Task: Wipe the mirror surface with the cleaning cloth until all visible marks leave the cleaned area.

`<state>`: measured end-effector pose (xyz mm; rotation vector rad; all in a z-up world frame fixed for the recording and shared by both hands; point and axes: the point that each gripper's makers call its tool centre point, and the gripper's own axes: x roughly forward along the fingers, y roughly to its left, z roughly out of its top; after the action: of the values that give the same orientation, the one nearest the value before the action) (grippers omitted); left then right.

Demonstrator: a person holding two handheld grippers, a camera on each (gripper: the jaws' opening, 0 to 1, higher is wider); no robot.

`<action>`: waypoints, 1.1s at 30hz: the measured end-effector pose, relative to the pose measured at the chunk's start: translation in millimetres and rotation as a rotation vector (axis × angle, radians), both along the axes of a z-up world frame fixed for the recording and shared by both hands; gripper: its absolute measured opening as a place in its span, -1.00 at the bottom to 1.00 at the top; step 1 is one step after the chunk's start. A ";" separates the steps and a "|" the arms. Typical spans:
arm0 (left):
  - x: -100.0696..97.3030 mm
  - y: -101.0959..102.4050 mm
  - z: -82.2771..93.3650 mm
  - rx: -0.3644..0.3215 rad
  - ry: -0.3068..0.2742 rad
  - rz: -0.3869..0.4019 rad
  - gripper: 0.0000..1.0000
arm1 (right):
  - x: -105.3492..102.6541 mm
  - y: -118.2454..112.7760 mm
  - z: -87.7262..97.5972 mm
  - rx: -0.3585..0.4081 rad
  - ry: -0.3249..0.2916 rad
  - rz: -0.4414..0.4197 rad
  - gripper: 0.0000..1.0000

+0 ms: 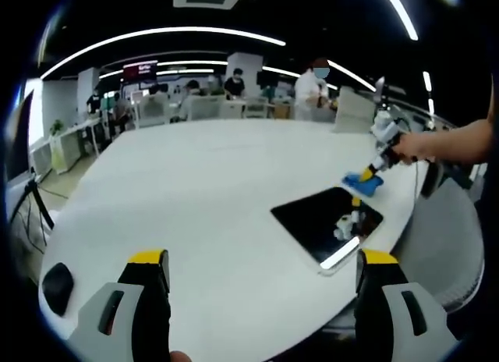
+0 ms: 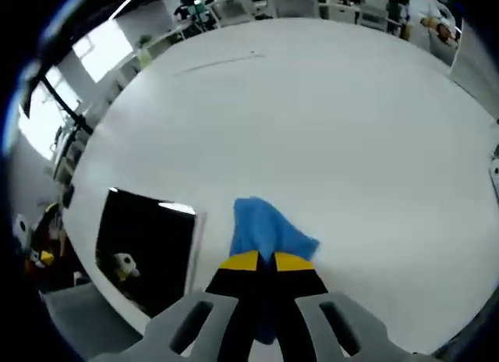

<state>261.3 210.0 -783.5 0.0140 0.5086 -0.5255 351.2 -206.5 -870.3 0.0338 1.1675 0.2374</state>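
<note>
Two views of one white round desk (image 1: 203,198). In the left gripper view, the left tool (image 1: 261,272) rises from the bottom edge with its yellow-tipped jaws spread wide apart and nothing between them. The mirror (image 1: 326,220), a dark rectangular slab with a pale rim, lies flat on the desk at centre right of the frame, close to the desk's edge; its glossy surface reflects a bright strip of light along its lower corner and a small pale shape near its right side. Just beyond the mirror's far corner, in the right of the frame, the right tool (image 1: 373,172) presses a blue cleaning cloth (image 1: 363,182) onto the desk; a person's hand (image 1: 413,146) holds that tool from the right edge. Chairs and seated or standing people fill the background along the top.

In the right gripper view, the right tool (image 2: 265,262) has its jaws closed tightly on the blue cloth (image 2: 265,229), which bunches in soft folds above the yellow tips at lower centre. The mirror (image 2: 148,249) lies at lower left, just beside the cloth but apart from it, black and reflective.
</note>
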 end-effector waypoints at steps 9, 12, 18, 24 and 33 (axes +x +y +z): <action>3.1 -4.5 -0.2 -0.002 -0.003 -0.001 0.99 | -8.8 -3.2 -6.4 -0.062 -0.040 0.157 -0.95; 4.2 -4.4 0.4 -0.002 -0.004 0.000 0.99 | -9.1 6.2 -1.9 0.050 -0.069 0.136 -0.74; 3.3 2.7 0.4 -0.003 -0.006 0.017 0.99 | -16.1 -1.7 20.7 0.168 -0.242 0.094 -0.11; 1.4 8.4 0.9 -0.004 -0.008 0.031 0.99 | -39.5 -21.9 40.2 0.251 -0.368 0.161 0.92; -2.0 18.9 4.8 0.008 -0.013 0.045 0.99 | -62.2 -44.4 78.0 0.224 -0.573 0.297 1.00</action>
<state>259.3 228.9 -778.7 0.0138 0.4974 -0.4791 289.1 -250.9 -792.3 -0.0113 0.5665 0.5980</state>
